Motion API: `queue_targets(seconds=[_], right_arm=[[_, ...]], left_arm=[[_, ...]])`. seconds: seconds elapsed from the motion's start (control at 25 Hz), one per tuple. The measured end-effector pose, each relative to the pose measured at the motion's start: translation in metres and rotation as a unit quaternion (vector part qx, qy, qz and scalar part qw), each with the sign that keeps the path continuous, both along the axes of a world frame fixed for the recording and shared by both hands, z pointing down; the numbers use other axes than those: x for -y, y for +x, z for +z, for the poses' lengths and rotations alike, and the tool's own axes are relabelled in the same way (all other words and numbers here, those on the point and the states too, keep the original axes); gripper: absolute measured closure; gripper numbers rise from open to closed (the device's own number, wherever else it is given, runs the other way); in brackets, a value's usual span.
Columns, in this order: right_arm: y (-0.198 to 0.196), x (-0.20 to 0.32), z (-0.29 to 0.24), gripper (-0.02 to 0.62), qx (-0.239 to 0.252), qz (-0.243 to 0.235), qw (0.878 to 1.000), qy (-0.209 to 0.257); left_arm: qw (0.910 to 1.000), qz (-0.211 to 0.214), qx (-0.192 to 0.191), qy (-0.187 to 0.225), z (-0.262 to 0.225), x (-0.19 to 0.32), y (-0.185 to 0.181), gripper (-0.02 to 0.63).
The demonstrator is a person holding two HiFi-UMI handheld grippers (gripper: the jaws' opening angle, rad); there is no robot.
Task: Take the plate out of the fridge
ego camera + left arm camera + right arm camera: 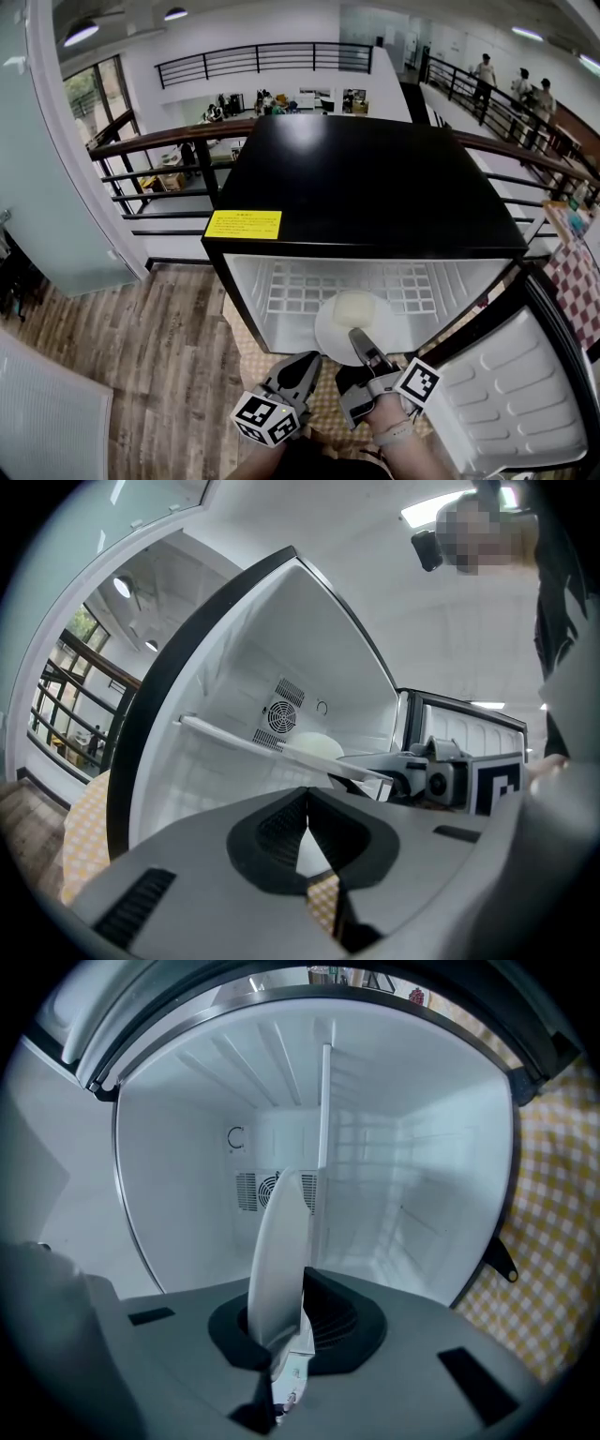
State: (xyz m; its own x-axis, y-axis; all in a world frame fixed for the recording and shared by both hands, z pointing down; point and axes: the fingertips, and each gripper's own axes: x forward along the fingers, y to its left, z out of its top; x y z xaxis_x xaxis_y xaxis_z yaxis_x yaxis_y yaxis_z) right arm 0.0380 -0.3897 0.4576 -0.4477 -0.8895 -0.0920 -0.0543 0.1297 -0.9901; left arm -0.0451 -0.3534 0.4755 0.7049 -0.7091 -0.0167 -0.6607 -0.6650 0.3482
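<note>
A white plate (pixel 354 319) is seen at the centre of the head view, at the open front of a black fridge (pixel 375 178), just over the wire shelf (pixel 300 286). Its near rim is clamped edge-on between the jaws of the right gripper (pixel 361 343); in the right gripper view the plate (pixel 279 1251) is shown standing upright in that grip. The left gripper (pixel 302 373) is held at the lower centre, just left of the right one, its jaws (pixel 307 810) pressed together on nothing. The fridge door (pixel 511 394) is swung open at the lower right. A yellow label (pixel 244 224) is stuck on the fridge top.
</note>
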Motion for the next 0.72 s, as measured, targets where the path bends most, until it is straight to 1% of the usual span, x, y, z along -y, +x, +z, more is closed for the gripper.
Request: queue_targets(seconds=[0.24, 0.72], right_arm=[[-0.002, -0.022, -0.005, 0.551, 0.006, -0.019, 1.0, 0.007], [0.007, -0.075, -0.005, 0.551, 0.013, -0.039, 0.999, 0.014]], left_arm=[[1.0, -0.002, 0.003, 0.007, -0.004, -0.017, 0.005, 0.597], [0.9994, -0.028, 0.006, 0.019, -0.007, -0.063, 0.01, 0.597]])
